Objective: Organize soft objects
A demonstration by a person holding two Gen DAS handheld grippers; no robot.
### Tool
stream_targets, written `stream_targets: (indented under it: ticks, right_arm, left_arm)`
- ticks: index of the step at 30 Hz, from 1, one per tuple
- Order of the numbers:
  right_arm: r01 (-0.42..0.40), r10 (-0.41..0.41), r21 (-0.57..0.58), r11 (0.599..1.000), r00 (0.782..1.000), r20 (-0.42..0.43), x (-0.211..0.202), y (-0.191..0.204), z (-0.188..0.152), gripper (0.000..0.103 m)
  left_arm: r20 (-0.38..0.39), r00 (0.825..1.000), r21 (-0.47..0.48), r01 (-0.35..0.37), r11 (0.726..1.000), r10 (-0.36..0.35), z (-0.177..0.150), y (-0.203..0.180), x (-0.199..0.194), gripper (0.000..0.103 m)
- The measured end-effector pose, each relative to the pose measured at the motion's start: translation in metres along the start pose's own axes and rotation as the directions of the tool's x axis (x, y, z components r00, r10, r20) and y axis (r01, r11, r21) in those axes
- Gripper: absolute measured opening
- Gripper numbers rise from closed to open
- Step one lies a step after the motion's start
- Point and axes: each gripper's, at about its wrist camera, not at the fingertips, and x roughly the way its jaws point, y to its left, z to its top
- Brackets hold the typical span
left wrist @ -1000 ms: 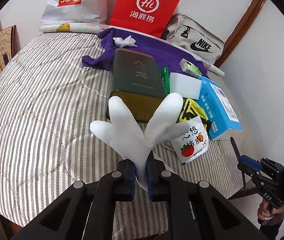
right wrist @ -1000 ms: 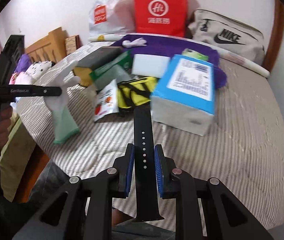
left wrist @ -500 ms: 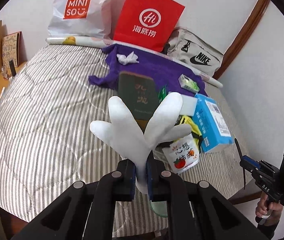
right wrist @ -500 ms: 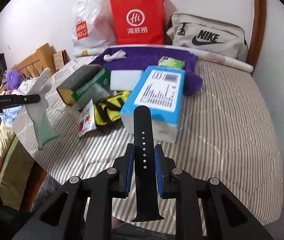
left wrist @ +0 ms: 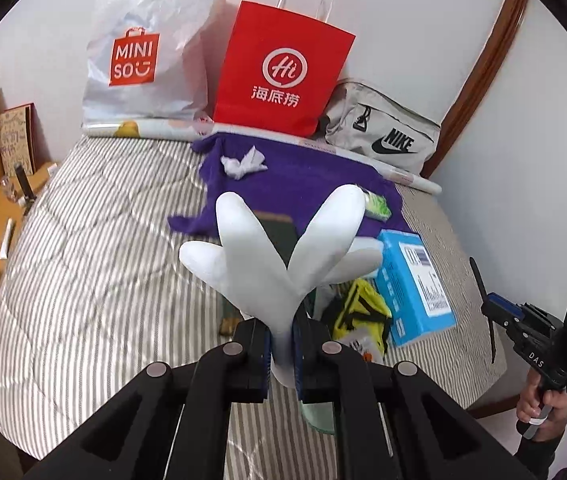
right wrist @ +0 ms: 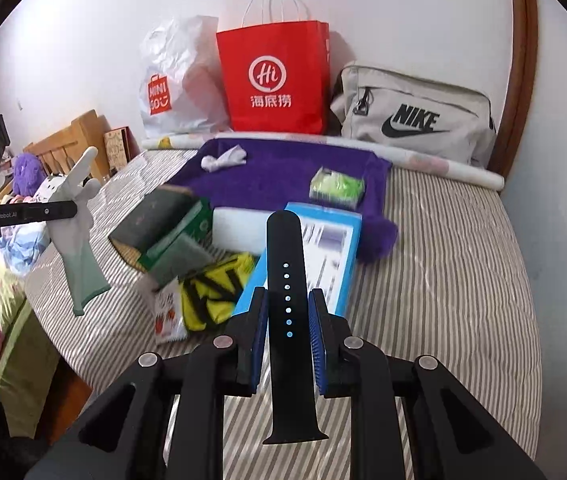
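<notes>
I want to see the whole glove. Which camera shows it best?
The right wrist view: the glove hangs there whole, fingers to green cuff. The left wrist view shows it close, but the cuff is mostly hidden.

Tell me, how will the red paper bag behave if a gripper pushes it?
The red bag stands tall on a narrow base, leaning at the wall, so it would probably tip, not slide. It looks like thin paper, probably light, and its sides may crumple. The soft bed under it gives poor footing.
</notes>
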Motion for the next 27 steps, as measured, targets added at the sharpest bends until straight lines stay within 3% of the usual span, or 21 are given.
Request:
stream_targets:
  ticks: [17,27]
  right_arm:
    - [0.014,-0.014,0.016,1.000,1.000,-0.013,0.060,-0.024,0.066,0.020]
    - [0.014,-0.014,-0.006,1.000,0.999,-0.033,0.109,-0.028,0.104,0.020]
  left_arm:
    - [0.020,0.999,-0.012,-0.026,1.000,0.026,0.081,0.009,0.038,0.009]
    - [0.004,1.000,-0.040,0.007,0.999,-0.007,0.121,0.017,0.080,0.009]
